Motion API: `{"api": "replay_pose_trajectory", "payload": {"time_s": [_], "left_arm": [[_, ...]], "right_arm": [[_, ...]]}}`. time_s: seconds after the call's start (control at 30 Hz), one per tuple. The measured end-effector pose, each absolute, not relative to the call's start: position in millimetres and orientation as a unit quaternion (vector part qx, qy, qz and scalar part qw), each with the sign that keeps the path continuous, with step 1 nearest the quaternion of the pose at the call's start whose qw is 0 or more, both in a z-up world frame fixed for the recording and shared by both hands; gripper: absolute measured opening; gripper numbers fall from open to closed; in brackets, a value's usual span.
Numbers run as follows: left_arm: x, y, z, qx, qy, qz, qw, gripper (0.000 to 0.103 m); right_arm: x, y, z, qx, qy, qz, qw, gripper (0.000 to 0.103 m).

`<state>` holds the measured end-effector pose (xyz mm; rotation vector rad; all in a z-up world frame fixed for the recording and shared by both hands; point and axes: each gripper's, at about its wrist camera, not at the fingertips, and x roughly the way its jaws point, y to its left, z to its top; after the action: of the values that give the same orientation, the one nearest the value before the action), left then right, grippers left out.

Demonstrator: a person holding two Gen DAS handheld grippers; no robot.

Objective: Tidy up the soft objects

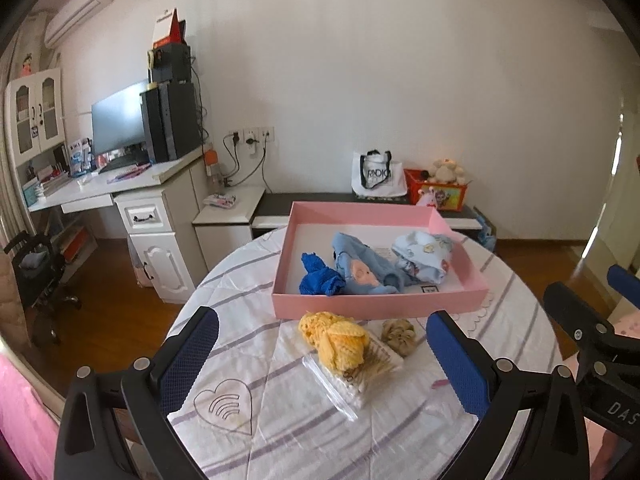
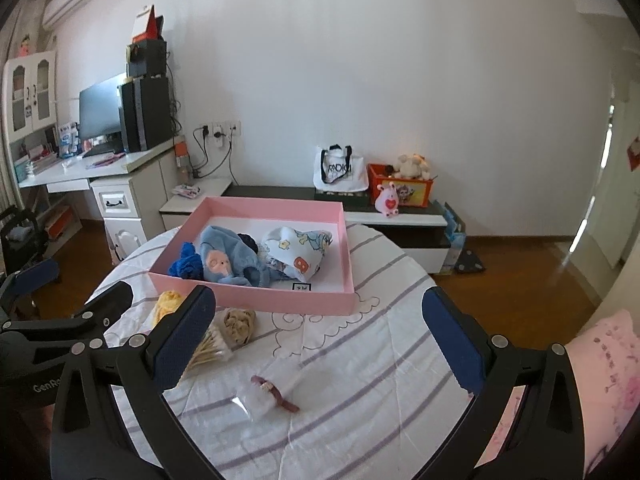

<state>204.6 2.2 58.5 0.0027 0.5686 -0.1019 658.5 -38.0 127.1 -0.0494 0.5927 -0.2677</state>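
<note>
A pink box [image 1: 380,304] [image 2: 280,300] stands on the round table and holds a dark blue knit piece [image 1: 320,278] [image 2: 186,266], a light blue garment [image 1: 362,270] [image 2: 224,264] and a printed white cloth [image 1: 424,256] [image 2: 298,250]. In front of the box lie yellow knitted yarn [image 1: 338,340] [image 2: 168,304] and a beige scrunchie [image 1: 400,336] [image 2: 240,324]. My left gripper [image 1: 322,356] is open, hovering near the yarn, nothing between its fingers. My right gripper [image 2: 320,344] is open too and empty, above the tablecloth.
A clear bag of cotton swabs [image 1: 356,376] [image 2: 212,348] lies under the yarn. A small clear packet with a dark red strip [image 2: 272,394] rests on the striped tablecloth [image 2: 380,360]. Beyond the table are a white desk [image 1: 120,184], a low bench [image 2: 360,212] and wooden floor.
</note>
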Motion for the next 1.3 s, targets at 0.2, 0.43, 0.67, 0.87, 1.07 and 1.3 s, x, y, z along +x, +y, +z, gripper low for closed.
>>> {"api": "replay_pose_trajectory", "payload": {"time_s": [0.2,0.43,0.67,0.87,1.07,1.3], "left_arm": [[166.4,-0.6,71.2,0.001,0.254,-0.049,0.966,0.103],[124.1,-4.4,82.8,0.008,0.209,-0.045,0.977,0.103],[92.3,-6.9,89.4,0.005,0.181,-0.049,0.982,0.103],[71.4,-5.7,95.5,0.003,0.155,-0.043,0.987,0.103],[58.8,-6.8,93.6,0.004,0.138,-0.037,0.99,0.103],[55.4,-6.5,89.8,0.0,0.133,-0.038,0.99,0.103]], "right_arm": [[631.1,-35.9,140.8,-0.024,0.265,-0.13,0.955,0.103],[606.4,-33.0,157.6,-0.028,0.232,-0.127,0.964,0.103],[586.3,-29.8,170.7,-0.032,0.203,-0.13,0.97,0.103],[571.7,-24.6,180.7,-0.038,0.179,-0.131,0.974,0.103],[559.8,-19.4,187.0,-0.045,0.159,-0.131,0.978,0.103],[552.5,-16.9,190.6,-0.048,0.147,-0.132,0.979,0.103]]}}
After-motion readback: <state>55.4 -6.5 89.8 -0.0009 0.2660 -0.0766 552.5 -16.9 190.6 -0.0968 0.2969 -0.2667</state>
